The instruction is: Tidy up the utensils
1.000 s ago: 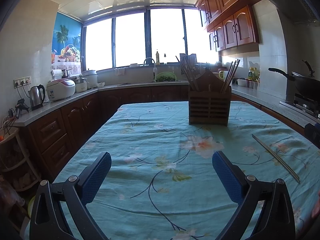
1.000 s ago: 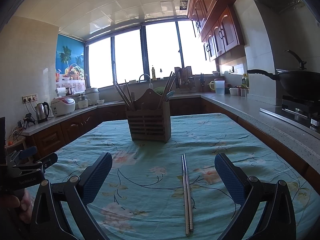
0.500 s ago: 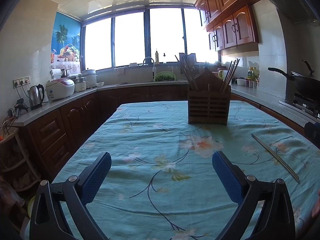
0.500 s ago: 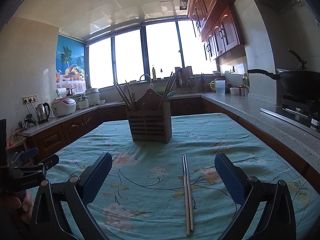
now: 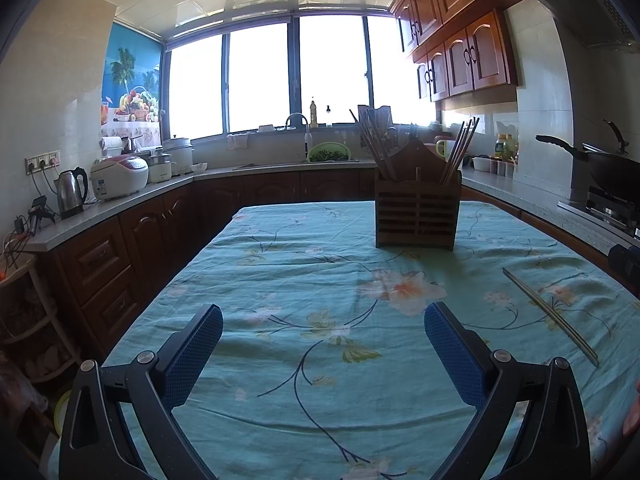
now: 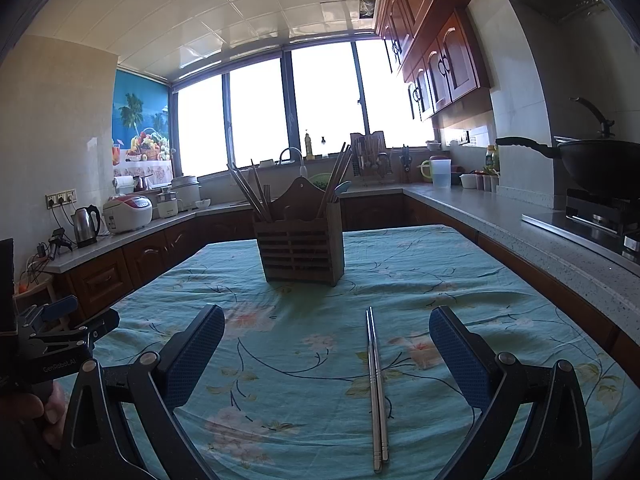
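Note:
A pair of metal chopsticks [image 6: 376, 384] lies side by side on the floral teal tablecloth [image 6: 420, 272], between my right gripper's [image 6: 326, 340] open fingers and nearer the right one. In the left wrist view the same chopsticks [image 5: 550, 314] lie off to the right of my open, empty left gripper [image 5: 323, 338]. A slatted wooden utensil holder [image 6: 301, 250] stands upright farther down the table with several chopsticks in its compartments; in the left wrist view the holder [image 5: 416, 216] is ahead and right.
The left gripper's body and a hand [image 6: 36, 360] show at the left edge of the right wrist view. Counters ring the table: kettle [image 5: 71, 192] and rice cooker [image 5: 119, 176] left, wok [image 6: 600, 160] on the stove right, sink [image 5: 298, 124] under the window.
Nothing has been picked up or released. The right wrist view has drifted slightly, with the holder shifting a little right; the left view is almost still.

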### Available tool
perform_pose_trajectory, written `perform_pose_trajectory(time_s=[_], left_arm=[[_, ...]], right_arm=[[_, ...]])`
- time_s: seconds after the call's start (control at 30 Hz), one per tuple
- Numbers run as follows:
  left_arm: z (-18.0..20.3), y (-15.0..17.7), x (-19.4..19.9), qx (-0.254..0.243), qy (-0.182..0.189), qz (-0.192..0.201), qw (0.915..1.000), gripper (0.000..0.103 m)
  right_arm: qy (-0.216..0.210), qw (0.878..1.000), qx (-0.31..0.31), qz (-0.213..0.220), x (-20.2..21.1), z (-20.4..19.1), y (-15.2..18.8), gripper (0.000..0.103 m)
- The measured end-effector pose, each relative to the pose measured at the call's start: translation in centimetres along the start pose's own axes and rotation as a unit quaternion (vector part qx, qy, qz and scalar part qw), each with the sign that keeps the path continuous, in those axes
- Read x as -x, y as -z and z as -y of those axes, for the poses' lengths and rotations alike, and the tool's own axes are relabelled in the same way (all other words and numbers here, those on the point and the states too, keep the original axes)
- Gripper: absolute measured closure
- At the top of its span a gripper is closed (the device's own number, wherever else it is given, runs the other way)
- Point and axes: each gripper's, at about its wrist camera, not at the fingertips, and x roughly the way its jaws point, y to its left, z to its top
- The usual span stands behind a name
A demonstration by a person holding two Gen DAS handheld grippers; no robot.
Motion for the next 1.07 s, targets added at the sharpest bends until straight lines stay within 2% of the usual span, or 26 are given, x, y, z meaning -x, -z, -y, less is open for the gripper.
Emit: perform_pose_trajectory(time_s=[1.07], left_arm=[[1.4,-1.6,-0.7,0.012,0.011,-0.021,0.9996,0.001]], right_arm=[[-0.006,1.0,-0.007,-0.024,-1.3,0.3,-0.1,0.0]])
